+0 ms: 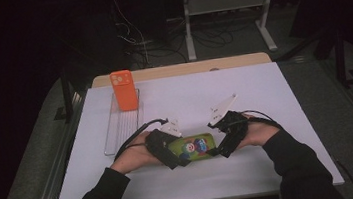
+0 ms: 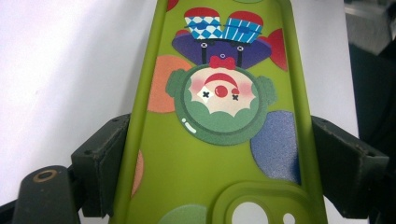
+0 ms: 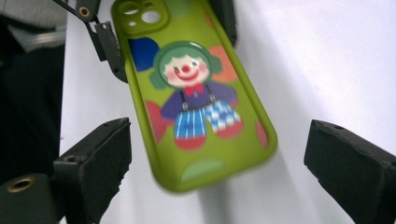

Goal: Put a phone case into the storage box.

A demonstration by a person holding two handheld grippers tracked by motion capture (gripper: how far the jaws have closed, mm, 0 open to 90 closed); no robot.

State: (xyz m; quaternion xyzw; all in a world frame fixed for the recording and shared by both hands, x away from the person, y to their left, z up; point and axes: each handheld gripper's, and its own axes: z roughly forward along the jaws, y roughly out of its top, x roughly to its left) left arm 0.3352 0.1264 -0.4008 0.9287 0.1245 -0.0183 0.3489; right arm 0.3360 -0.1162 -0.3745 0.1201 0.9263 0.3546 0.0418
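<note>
A green phone case [image 1: 194, 147] printed with a clown lies lengthwise between my two grippers near the table's front. My left gripper [image 1: 178, 158] is shut on the camera-hole end of the green case [image 2: 219, 140], its jaws pressing both long edges. My right gripper [image 1: 219, 150] stands open at the other end; its jaws straddle the green case [image 3: 196, 93] without touching it, and the case's near end hangs slightly above the white table [image 1: 244, 92]. An orange phone case [image 1: 124, 89] stands upright at the back left.
The orange case rests on a clear rack [image 1: 123, 128] lying along the table's left side. A wooden strip [image 1: 181, 69] borders the far edge. Beyond the table are cables and a metal frame [image 1: 227, 8] on the floor.
</note>
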